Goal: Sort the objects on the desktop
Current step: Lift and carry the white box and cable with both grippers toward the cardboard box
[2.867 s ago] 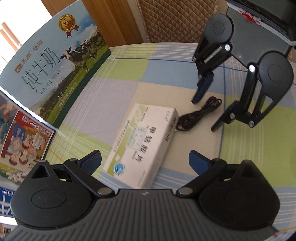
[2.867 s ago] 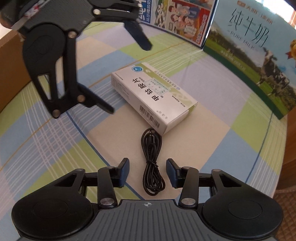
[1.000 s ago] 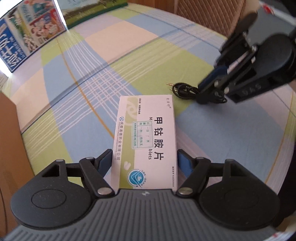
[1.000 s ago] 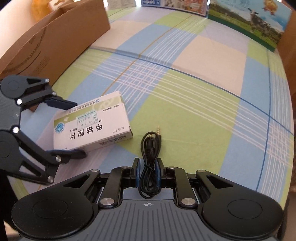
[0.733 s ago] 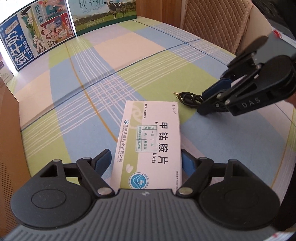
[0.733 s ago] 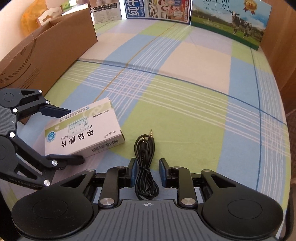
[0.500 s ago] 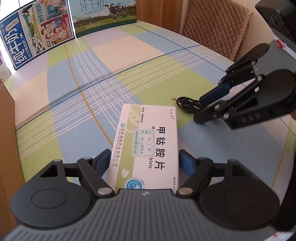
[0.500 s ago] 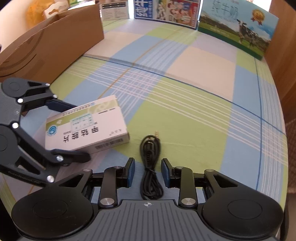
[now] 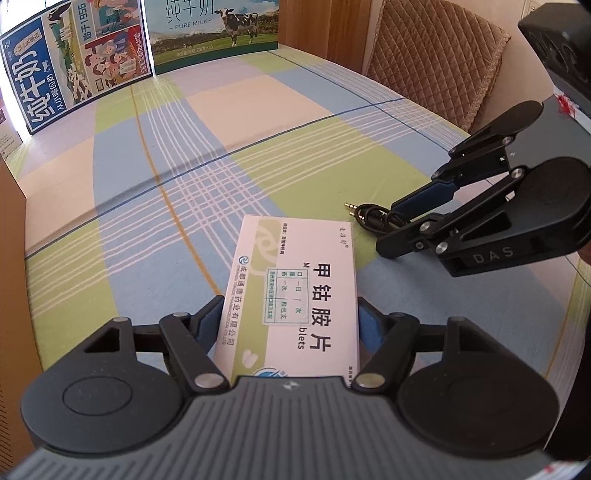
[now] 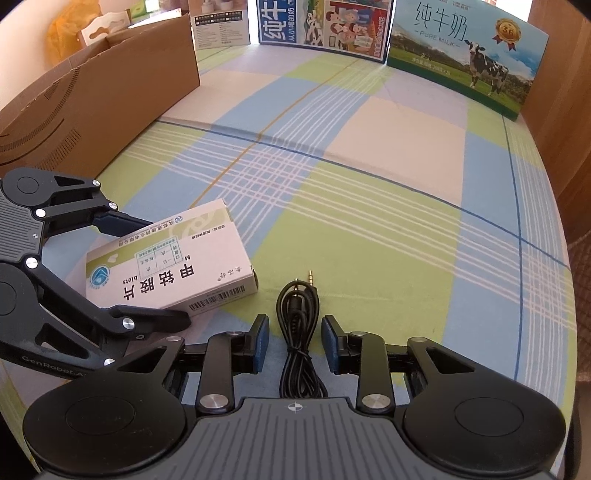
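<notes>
A white and green medicine box [image 9: 295,273] lies flat on the checked tablecloth. My left gripper [image 9: 290,310] straddles its near end, and its jaws are closing with both blue pads against the box's long sides. The right wrist view shows the same box [image 10: 166,266] between the left gripper's [image 10: 166,269] two fingers. To its right lies a coiled black audio cable [image 10: 295,295], its gold plug pointing away. My right gripper [image 10: 295,332] stands open around the cable's near end, pads clear of it. The left wrist view shows the right gripper [image 9: 389,225] over the cable [image 9: 369,216].
An open brown cardboard box [image 10: 92,103] stands along the table's left side. Milk cartons [image 10: 461,62] and a blue printed carton [image 10: 321,22] line the far edge. A quilted chair back [image 9: 432,55] stands beyond the table. A wooden panel [image 10: 554,92] borders the right.
A second ago my right gripper was shut on the cable; its jaws have since parted and the cable lies loose on the cloth. My left gripper stays around the medicine box.
</notes>
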Demonstrator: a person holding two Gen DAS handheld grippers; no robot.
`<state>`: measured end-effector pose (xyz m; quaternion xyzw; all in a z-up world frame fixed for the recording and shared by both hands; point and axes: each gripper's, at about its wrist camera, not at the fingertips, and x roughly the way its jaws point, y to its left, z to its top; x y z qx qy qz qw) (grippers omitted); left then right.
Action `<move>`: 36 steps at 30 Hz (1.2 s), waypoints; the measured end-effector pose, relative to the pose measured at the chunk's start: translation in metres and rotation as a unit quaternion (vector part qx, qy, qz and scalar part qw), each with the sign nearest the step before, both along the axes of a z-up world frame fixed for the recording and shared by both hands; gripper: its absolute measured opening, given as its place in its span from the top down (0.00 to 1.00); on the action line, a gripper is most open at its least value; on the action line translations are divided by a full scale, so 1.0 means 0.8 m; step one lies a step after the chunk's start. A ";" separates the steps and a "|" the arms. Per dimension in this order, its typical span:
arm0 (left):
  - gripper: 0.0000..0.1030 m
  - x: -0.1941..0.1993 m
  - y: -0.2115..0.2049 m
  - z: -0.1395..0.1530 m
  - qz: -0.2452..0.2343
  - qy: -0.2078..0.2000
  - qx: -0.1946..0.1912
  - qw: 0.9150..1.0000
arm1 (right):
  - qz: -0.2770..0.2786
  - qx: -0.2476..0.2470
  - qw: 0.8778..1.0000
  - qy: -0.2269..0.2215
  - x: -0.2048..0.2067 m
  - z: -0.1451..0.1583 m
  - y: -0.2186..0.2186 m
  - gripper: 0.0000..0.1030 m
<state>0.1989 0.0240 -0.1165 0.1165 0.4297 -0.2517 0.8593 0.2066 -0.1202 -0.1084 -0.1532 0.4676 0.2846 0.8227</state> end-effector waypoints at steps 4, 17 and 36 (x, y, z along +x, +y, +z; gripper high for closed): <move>0.33 0.000 0.000 0.000 0.000 -0.003 0.000 1.000 | -0.002 -0.002 1.000 0.000 -0.001 0.001 -0.001 0.79; 0.33 0.004 -0.001 -0.001 0.003 -0.005 -0.006 1.000 | 0.013 -0.010 1.000 -0.003 -0.010 -0.001 0.001 0.85; 0.34 -0.006 0.000 0.018 0.023 -0.031 -0.007 0.999 | -0.019 0.023 0.998 -0.049 -0.011 0.023 -0.003 0.87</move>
